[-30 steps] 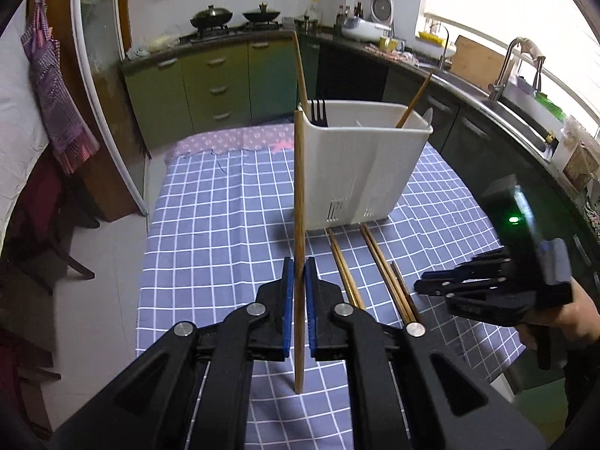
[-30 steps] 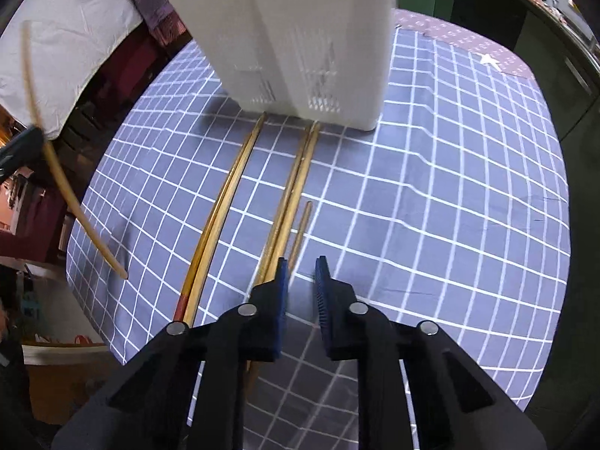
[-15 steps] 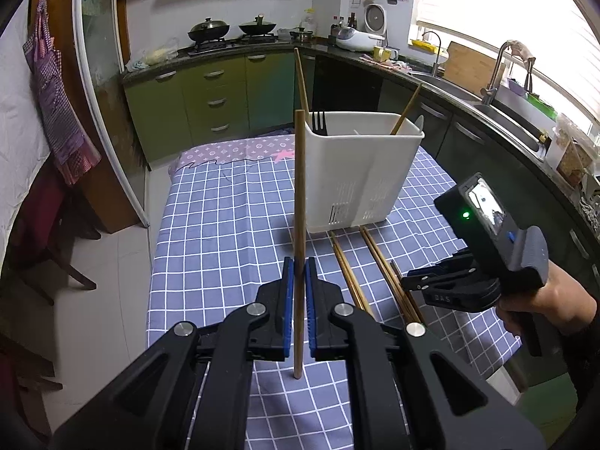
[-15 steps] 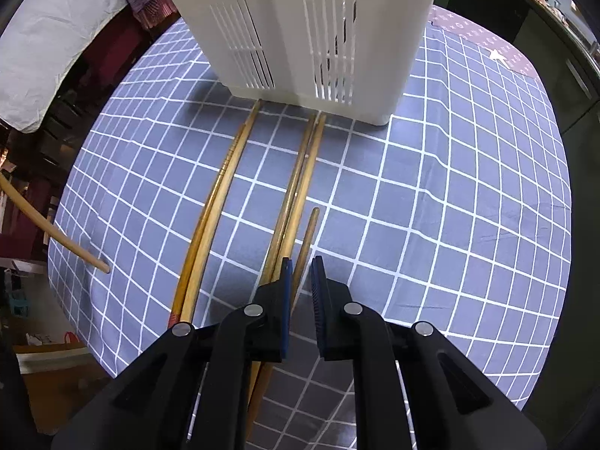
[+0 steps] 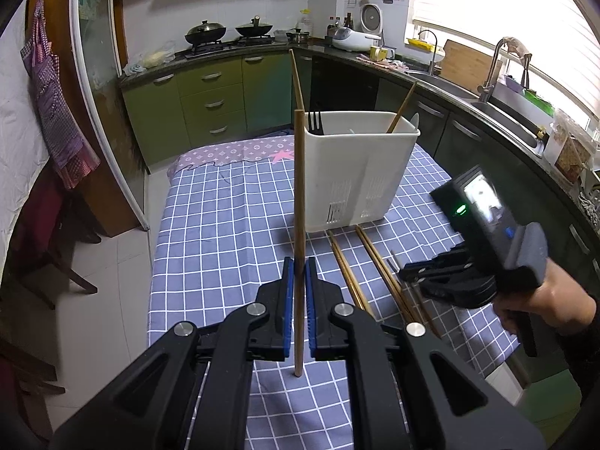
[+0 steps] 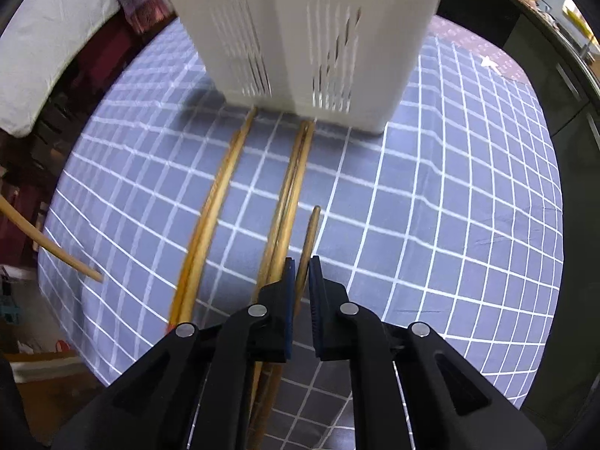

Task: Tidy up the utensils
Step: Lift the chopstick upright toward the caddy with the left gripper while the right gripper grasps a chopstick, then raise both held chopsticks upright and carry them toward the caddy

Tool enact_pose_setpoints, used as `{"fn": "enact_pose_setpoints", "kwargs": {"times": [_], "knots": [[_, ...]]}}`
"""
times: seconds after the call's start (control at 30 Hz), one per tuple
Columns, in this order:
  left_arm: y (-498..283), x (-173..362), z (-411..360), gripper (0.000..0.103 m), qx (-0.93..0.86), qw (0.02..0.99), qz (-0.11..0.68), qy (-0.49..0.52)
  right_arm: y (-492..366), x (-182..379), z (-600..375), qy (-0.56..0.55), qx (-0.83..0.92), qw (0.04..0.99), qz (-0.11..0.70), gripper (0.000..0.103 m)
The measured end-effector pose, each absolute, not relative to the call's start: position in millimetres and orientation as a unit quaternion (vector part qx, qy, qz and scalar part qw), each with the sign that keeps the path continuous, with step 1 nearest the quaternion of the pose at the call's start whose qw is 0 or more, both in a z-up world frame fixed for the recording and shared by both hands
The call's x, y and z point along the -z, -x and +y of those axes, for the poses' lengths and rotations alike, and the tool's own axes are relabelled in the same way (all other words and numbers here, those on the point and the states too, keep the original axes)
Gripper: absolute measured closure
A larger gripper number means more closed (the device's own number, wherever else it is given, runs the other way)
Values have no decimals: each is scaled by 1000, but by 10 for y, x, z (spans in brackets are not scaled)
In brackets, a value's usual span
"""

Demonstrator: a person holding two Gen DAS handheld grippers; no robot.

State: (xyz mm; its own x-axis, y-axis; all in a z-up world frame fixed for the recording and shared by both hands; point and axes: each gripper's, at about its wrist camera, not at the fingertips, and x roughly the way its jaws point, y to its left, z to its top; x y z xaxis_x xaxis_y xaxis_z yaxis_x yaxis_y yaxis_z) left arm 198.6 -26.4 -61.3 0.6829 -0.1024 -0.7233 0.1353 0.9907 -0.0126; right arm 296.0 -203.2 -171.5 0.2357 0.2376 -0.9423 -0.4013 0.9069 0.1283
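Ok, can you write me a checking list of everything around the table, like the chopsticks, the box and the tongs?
Surface: table under a blue checked cloth.
Job's things: white utensil holder stands upright on the cloth, with a black fork and chopsticks poking out. Two chopstick pairs and a single shorter chopstick lie flat in front of it.
Clutter: nothing seen on the cloth besides these.
Grippers: left tongs are shut on an upright chopstick. Right tongs are low over the shorter chopstick, nearly closed around it; grip not certain.
Cables: nothing seen.
Surroundings: green kitchen cabinets, woks on the stove, sink tap.
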Motion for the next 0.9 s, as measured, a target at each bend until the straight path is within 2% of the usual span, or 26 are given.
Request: {"fn": "enact_pose_setpoints", "kwargs": {"times": [0.37, 0.5, 0.67, 0.73, 0.9], "knots": [[-1976, 609, -244, 97, 64, 917, 394, -23, -2530, 594, -2472, 33, -218, 867, 448, 99], [-1967, 611, -247, 97, 62, 917, 394, -26, -2249, 355, -2633, 35, -219, 885, 408, 99], [-1973, 607, -270, 97, 60, 916, 396, -29, -2396, 579, -2597, 45, -222, 858, 461, 98], [-1965, 607, -273, 97, 57, 916, 396, -29, -2586, 859, -2519, 50, -224, 829, 511, 86], [-1935, 587, -279, 97, 59, 916, 396, -30, -2966, 1370, -2386, 73, -189, 794, 573, 86]]}}
